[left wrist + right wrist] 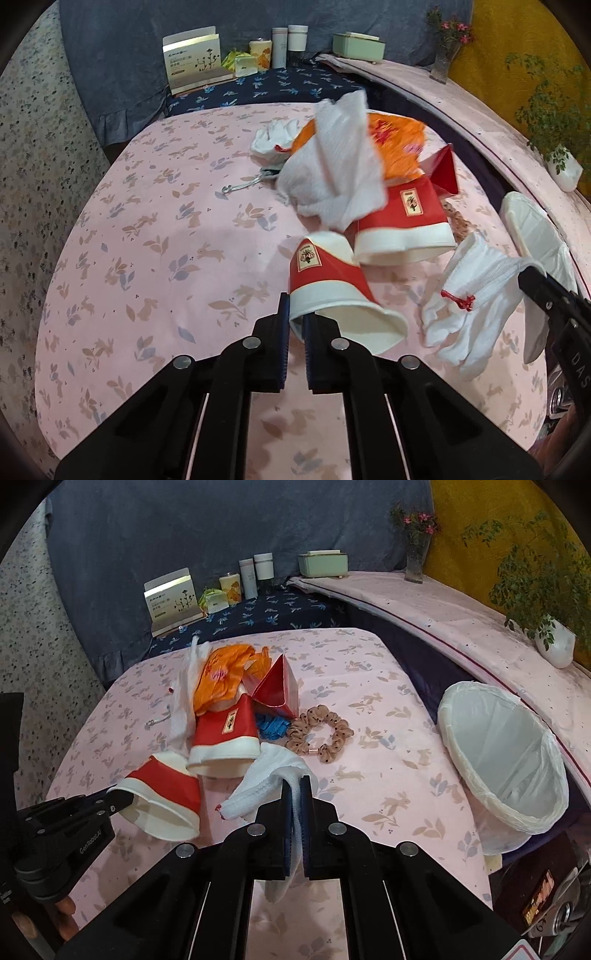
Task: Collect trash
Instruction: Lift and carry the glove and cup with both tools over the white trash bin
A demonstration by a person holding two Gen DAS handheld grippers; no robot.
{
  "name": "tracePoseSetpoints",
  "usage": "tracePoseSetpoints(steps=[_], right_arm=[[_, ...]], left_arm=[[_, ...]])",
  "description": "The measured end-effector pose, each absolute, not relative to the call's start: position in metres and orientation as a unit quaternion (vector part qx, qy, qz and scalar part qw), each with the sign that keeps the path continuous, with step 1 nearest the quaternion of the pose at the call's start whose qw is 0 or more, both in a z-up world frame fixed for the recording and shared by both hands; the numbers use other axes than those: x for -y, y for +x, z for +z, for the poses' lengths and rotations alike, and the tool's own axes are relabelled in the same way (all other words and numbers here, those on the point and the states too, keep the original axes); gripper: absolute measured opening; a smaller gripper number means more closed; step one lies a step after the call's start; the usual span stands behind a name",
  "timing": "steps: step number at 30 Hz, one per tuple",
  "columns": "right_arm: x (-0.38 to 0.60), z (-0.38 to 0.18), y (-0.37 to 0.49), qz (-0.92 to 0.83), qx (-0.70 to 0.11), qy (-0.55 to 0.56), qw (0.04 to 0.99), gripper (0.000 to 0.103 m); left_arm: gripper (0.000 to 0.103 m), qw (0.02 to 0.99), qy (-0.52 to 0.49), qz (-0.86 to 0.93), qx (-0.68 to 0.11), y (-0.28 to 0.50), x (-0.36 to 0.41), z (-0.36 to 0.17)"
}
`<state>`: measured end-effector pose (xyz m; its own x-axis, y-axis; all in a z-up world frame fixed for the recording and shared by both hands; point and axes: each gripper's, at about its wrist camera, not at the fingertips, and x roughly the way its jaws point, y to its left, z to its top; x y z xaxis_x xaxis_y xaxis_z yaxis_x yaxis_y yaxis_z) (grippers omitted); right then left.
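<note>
My left gripper [295,325] is shut on the rim of a red and white paper cup [332,291], held off the pink tablecloth; the same cup [162,805] hangs from that gripper [122,800] in the right wrist view. My right gripper [295,812] is shut on a white cotton glove [273,779], which dangles from it [476,306] in the left wrist view. A second red cup [225,738] lies on its side behind. Around it lie white paper [332,170], an orange plastic bag [221,675], a red carton [277,686] and another white glove [275,138].
A white bin lined with a bag [506,757] stands at the table's right edge. A brown scrunchie [321,734] and blue scraps [273,727] lie mid-table. Boxes and jars [221,587] line the far dark cloth. A ledge with a vase [417,554] and plant pot [554,646] runs right.
</note>
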<state>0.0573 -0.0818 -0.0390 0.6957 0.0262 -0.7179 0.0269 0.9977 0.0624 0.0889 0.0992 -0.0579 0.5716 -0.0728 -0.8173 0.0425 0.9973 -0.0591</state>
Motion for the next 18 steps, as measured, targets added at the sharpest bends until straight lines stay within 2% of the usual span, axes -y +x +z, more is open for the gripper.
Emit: tracePoseSetpoints(steps=[18], right_arm=[[0.146,0.004,0.021,-0.047,-0.332,0.069,0.940,0.004]], left_arm=[[0.005,0.899,0.009,-0.094,-0.428,0.057,-0.038,-0.016]])
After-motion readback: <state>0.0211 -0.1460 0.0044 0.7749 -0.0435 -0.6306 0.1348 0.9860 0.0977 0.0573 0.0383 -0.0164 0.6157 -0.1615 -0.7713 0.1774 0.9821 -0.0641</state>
